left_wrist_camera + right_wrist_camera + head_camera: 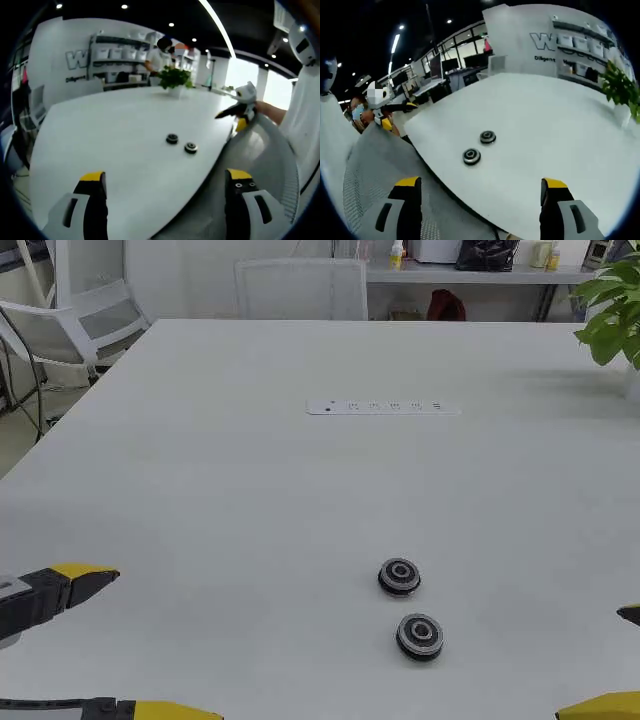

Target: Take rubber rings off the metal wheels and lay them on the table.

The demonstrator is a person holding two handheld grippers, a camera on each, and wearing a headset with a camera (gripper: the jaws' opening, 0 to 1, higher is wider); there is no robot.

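Hovering off the near edge of the tabletop (250, 470), left gripper (165, 177) and right gripper (480, 182) both have jaws wide apart, empty. Two wheels (400, 577) sit close together on it, rings (382, 579) apparently on (none off yet). Risk: a wheel rolls or skids away if pinched off-centre. Head view adds a power strip (383, 407); gripper views add the near edge.

Head view: left claw (165, 643) cut by frame edge at 8 o'clock, right claw (590, 662) at 4 o'clock, jaw tips only. Plant (610, 310) cropped at 2 o'clock. Gripper views: rubber rings (471, 162) too small to separate from metal wheels (190, 147).
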